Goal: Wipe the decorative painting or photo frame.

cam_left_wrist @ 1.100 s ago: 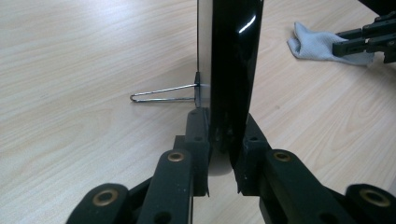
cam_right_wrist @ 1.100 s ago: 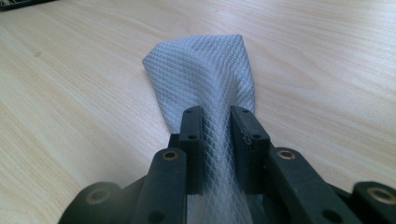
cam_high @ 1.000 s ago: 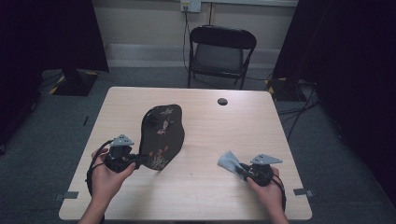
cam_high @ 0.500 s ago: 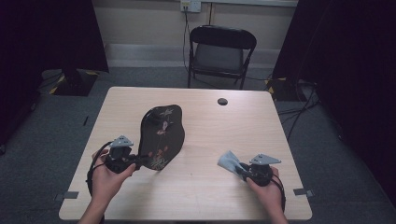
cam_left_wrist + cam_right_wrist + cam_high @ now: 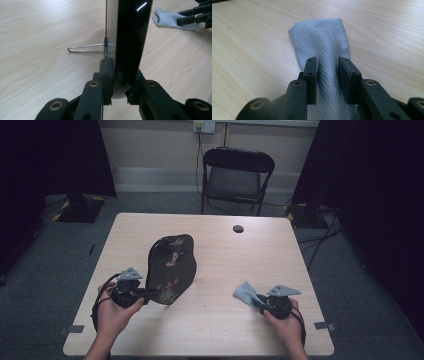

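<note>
Left gripper [image 5: 145,294] and right gripper [image 5: 258,301]: each is a compact black body topped by a grey three-cornered plate, with a black cable looping from its rear at about 7 o'clock on the left unit and 5 o'clock on the right. In the gripper views, the two matt black jaws of each unit rise from 6 o'clock as jointed link arms pinned with brass-coloured rivets, ending in flat rectangular pads that carry small recessed screw holes. The person's forearms enter from 6 o'clock in the high view, bare, with no sleeve visible.
</note>
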The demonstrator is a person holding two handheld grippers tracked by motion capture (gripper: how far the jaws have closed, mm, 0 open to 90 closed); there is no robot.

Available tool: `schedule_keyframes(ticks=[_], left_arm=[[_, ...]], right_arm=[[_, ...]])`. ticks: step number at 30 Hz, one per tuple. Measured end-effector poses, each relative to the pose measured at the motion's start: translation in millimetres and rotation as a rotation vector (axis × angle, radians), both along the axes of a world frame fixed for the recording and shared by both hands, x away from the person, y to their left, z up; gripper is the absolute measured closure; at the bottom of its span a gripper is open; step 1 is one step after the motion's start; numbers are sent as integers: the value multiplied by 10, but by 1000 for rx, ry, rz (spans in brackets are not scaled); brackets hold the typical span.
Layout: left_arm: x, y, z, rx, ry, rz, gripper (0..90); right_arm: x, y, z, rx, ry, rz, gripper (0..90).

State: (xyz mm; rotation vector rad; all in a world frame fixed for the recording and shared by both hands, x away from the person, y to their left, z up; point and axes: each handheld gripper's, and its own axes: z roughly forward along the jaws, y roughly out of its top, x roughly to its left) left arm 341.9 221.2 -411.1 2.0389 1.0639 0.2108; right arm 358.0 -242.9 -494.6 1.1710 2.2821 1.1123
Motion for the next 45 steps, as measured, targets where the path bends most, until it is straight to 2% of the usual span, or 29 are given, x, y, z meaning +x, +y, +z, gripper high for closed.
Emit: schedule_keyframes(ticks=[4, 8, 10, 13, 14, 19, 22, 26, 28, 35, 36, 37, 42, 45], left_arm=[[-23, 28, 3, 4, 1, 6, 785], [-17, 41, 6, 6, 2, 6, 785], [-10, 45, 10, 11, 7, 5, 785], [-10, 44, 10, 9, 11, 9, 785], [-11, 43, 12, 11, 11, 11, 785], [-7, 45, 12, 9, 13, 10, 785], [-5, 49, 11, 7, 14, 8, 785], [-5, 50, 10, 8, 12, 5, 785], [-4, 52, 9, 6, 12, 5, 785], [-2, 67, 13, 6, 19, -4, 785], [-9, 73, 13, 7, 17, 1, 785], [-9, 73, 13, 7, 17, 1, 785], [-23, 83, 11, 10, 11, 1, 785], [-27, 80, 13, 9, 15, -7, 785]], right_arm=[[-6, 13, 25, -10, -4, 8, 663], [3, -19, 108, 14, -45, 14, 582], [6, -15, 136, 20, -42, 30, 588], [7, 8, 130, 0, -39, 37, 591], [22, 39, 97, -32, -12, 32, 568], [46, 60, 47, -43, 27, 22, 563], [46, 74, 38, -46, 29, 22, 598], [38, 105, 55, -30, 64, 8, 752], [37, 130, 67, -27, 82, -7, 783], [23, 170, 94, -38, 96, -32, 806], [16, 175, 101, -15, 105, -27, 808], [16, 175, 101, -15, 105, -27, 808], [-11, 246, 172, -7, 91, -3, 809], [-16, 369, 261, 30, 78, 34, 809]])
